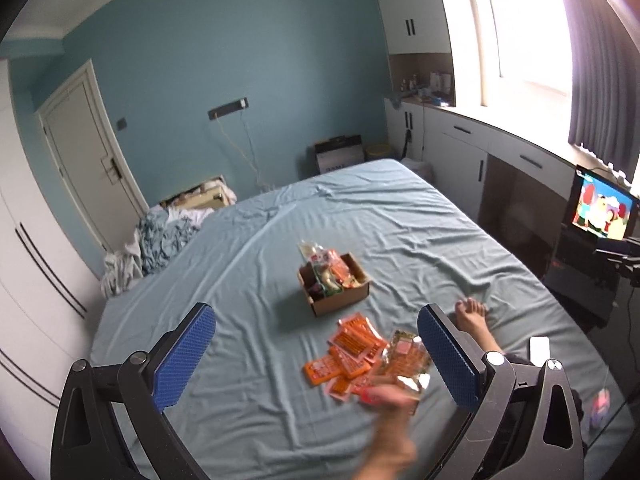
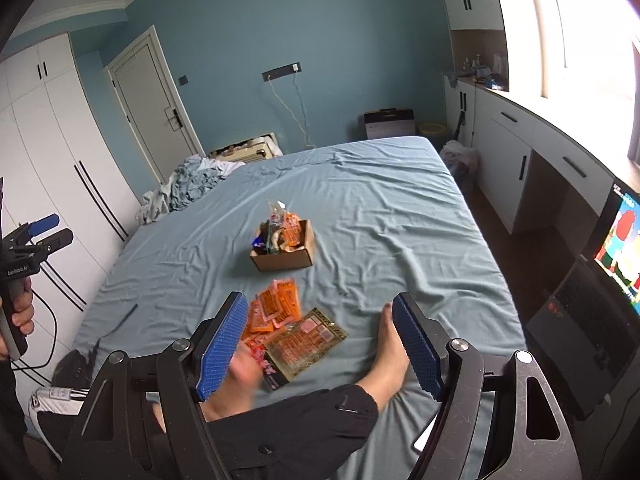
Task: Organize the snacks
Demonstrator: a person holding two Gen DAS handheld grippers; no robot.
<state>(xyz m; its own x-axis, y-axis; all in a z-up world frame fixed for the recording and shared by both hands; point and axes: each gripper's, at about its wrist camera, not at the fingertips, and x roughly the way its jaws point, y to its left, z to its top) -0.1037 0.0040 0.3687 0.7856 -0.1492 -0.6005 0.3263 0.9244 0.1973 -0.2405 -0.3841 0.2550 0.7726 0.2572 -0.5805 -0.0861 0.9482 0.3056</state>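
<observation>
Snacks are found in two places on the bed sheet: some are packed upright in the cardboard box near the middle of the bed, and loose orange packets with one larger clear-wrapped packet are scattered on the sheet nearer the person. Taken from left to right in the right wrist view, the left gripper is held up at the far left edge, well apart from the snacks; its blue pads are seen spread and empty in its own view. The right gripper is likewise spread wide above the loose pile, with nothing pinched. A bare foot rests just beside the pile. Flat, slippery packets may be pushed along or pinched together with the wrinkled sheet, and overlapping packets may be lifted in pairs and dropped
</observation>
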